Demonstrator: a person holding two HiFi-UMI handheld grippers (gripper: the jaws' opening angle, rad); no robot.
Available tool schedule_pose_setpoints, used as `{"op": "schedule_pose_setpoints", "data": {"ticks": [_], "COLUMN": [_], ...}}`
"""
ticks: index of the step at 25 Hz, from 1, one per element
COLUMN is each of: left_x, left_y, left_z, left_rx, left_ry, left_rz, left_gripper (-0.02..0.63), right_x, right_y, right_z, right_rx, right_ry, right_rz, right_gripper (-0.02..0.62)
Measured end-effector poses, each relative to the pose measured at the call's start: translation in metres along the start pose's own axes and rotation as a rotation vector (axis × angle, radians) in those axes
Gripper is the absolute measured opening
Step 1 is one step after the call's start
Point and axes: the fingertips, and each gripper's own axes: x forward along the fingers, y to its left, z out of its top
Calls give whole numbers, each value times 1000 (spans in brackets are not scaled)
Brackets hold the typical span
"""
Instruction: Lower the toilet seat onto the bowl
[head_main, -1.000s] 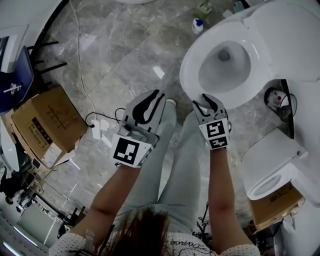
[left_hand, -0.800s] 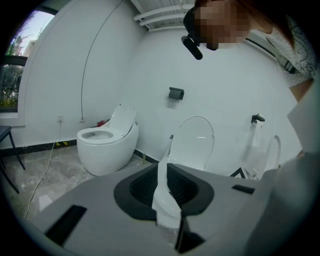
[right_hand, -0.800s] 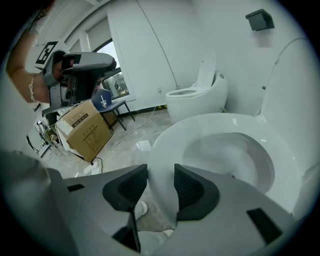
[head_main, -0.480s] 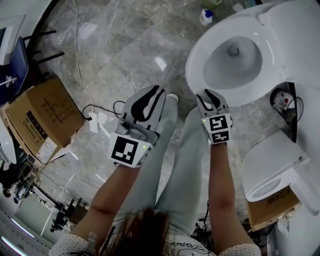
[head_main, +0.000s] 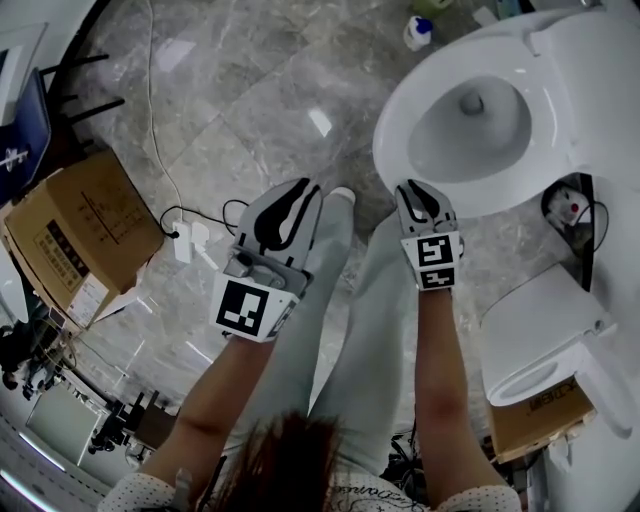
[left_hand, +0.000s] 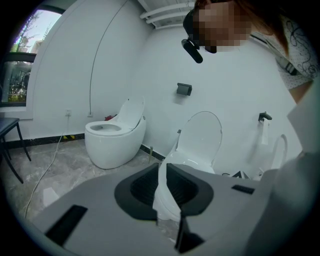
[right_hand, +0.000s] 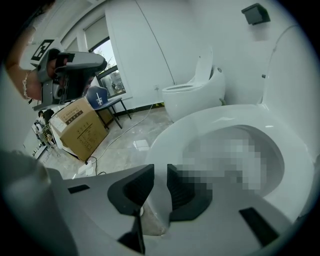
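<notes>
The white toilet (head_main: 398, 135) stands at the upper right of the head view. A broad white ring lies flat around its bowl opening. Its lid (head_main: 600, 70) is tipped back behind; in the right gripper view the lid (right_hand: 292, 65) rises at the right. My right gripper (head_main: 418, 190) hovers at the bowl's near edge. Its jaws have just been closing to a narrow slit with nothing between them, and the rim (right_hand: 165, 145) shows beyond my right gripper (right_hand: 160, 186). My left gripper (head_main: 298, 195) hangs over the floor left of the bowl. My left gripper (left_hand: 163, 175) is barely parted and holds nothing.
A cardboard box (head_main: 75, 235) sits at the left, with a power strip and cable (head_main: 190, 245) on the marble floor beside it. A small bottle (head_main: 418, 32) stands by the bowl. Another white fixture (head_main: 545, 330) rests on a box at the lower right. A second toilet (left_hand: 112, 137) stands by the wall.
Both grippers have sunk lower in front of the bowl. The right gripper's jaws are narrower than before and overlap the bowl's rim less. The toilet has not changed.
</notes>
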Motion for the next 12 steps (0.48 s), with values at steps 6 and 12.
{"op": "schedule_pose_setpoints", "data": {"ticks": [6, 12], "left_x": [1, 1], "left_y": [1, -3], "left_z": [4, 24], "left_rx": [2, 23], "left_ry": [-3, -26], "left_rz": [-3, -23], "left_gripper": [52, 52], "right_x": [4, 0], "right_y": [-1, -7], "right_z": [-4, 2], "right_rx": [46, 171], "right_ry": [50, 54], "right_rz": [5, 0], "right_gripper": [95, 53]}}
